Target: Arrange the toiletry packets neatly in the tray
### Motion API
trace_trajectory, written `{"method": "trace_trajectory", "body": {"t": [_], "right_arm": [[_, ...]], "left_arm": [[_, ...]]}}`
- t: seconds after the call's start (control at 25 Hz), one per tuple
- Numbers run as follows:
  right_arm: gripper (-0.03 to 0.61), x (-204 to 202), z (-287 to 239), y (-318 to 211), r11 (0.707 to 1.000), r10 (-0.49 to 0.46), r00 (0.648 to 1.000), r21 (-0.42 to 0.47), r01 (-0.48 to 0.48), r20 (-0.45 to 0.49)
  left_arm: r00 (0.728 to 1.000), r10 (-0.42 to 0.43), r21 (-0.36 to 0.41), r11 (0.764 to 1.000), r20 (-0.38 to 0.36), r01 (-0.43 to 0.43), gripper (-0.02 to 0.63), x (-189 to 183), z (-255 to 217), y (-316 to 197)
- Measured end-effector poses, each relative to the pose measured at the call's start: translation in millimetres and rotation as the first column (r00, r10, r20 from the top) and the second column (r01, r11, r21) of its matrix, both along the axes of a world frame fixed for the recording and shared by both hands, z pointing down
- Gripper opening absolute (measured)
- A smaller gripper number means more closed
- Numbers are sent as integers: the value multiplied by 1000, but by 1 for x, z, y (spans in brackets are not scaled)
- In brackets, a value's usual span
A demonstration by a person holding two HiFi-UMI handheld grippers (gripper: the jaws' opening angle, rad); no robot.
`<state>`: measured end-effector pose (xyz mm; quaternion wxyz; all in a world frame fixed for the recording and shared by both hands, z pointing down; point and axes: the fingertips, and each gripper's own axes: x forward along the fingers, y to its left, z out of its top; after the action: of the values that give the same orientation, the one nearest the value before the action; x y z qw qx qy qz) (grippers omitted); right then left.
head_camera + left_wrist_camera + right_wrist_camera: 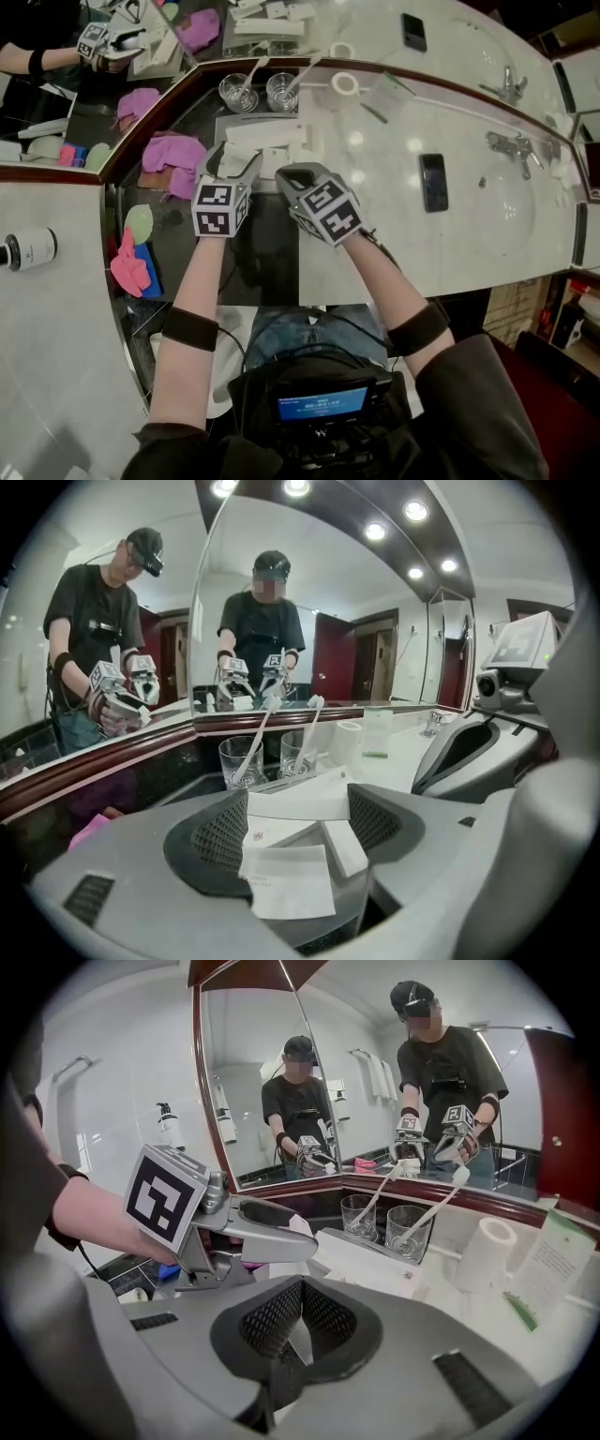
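Between the wide-set jaws of my left gripper point(295, 836) sits a small stack of white toiletry packets point(291, 878), and the jaws are closed on them. From the head view, this gripper point(236, 157) hovers at the near edge of the tray point(222, 127), where more white packets point(267, 136) lie. My right gripper point(292, 175) is just right of it, over the tray's near right corner. Its jaws point(298, 1321) are shut with no packet between them. The right gripper view shows the left gripper point(258, 1232) with a white packet corner at its tip, and the tray's packets point(375, 1265) beyond.
Two glasses point(237, 92) point(281, 91) holding toothbrushes stand behind the tray, a paper roll point(345, 82) to their right. A phone point(433, 181) lies by the sink and faucet point(511, 150). Pink cloths point(173, 153) lie left, with a bottle point(28, 248) on the left counter. Mirrors line the back.
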<state>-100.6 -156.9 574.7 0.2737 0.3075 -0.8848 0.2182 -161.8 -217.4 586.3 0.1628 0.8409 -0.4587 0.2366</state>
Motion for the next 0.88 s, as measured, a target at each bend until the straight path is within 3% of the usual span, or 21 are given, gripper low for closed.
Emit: {"method": "trace_trajectory", "body": {"t": [0.44, 0.64, 0.88], "right_arm": [[3, -2, 12, -2, 999, 21, 1000, -43, -20, 19], [3, 0, 14, -2, 999, 24, 1000, -48, -23, 20], [3, 5, 14, -1, 998, 32, 999, -48, -31, 22]], "left_arm": [[999, 18, -53, 998, 29, -17, 339, 5, 28, -10], [999, 14, -63, 998, 52, -11, 399, 3, 33, -9], [998, 0, -51, 999, 69, 3, 400, 0, 31, -7]]}}
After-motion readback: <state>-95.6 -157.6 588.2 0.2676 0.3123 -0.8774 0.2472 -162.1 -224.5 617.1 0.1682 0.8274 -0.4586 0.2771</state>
